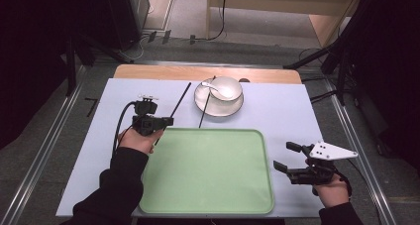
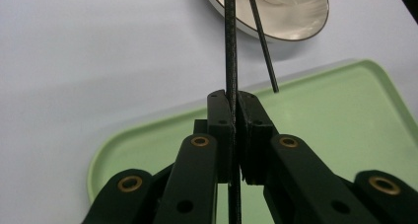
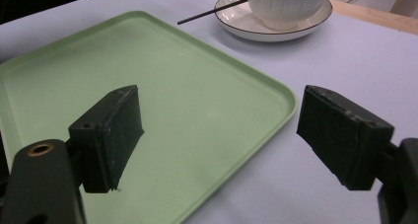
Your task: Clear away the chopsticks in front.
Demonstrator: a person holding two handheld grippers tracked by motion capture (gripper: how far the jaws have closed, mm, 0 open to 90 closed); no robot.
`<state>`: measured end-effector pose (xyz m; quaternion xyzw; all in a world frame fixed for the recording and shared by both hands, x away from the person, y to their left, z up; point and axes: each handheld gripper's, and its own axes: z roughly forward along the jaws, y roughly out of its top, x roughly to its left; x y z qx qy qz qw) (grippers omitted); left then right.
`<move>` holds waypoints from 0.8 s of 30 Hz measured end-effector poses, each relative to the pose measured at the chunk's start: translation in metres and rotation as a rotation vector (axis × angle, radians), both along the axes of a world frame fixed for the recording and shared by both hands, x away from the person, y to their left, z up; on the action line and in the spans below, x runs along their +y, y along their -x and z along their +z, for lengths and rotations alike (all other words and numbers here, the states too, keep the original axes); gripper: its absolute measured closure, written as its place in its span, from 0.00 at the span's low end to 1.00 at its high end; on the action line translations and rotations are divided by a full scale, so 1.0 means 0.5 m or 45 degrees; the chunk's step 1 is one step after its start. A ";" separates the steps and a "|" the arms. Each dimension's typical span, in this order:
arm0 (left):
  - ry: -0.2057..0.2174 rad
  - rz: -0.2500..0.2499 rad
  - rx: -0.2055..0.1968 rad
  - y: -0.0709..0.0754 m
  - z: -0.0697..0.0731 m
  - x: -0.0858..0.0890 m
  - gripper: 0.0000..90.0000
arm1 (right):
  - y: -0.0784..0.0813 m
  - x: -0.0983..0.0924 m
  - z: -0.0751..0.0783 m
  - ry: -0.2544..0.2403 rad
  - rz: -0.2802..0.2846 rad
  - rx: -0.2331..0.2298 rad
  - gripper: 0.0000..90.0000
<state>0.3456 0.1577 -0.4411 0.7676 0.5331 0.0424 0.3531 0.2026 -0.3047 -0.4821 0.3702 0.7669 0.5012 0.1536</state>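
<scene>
My left claw (image 2: 234, 105) is clamped on one chopstick (image 2: 230, 46), so I should lower it level onto the green tray (image 2: 345, 115), right claw (image 3: 217, 135) gaping idle.

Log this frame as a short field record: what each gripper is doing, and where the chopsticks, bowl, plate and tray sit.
left gripper: shut on chopstick, at the tray's far left corner
right gripper: open, holding nothing, over the tray's right edge
second chopstick: leaning on the plate, tip on the table
bowl: on the plate, spoon inside
tray: green, nothing on it
table: pale cover
</scene>
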 end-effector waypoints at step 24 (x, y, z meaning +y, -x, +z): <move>-0.032 0.019 0.152 0.183 -0.072 0.043 0.96 | -0.019 0.015 0.002 0.005 0.042 -0.006 0.20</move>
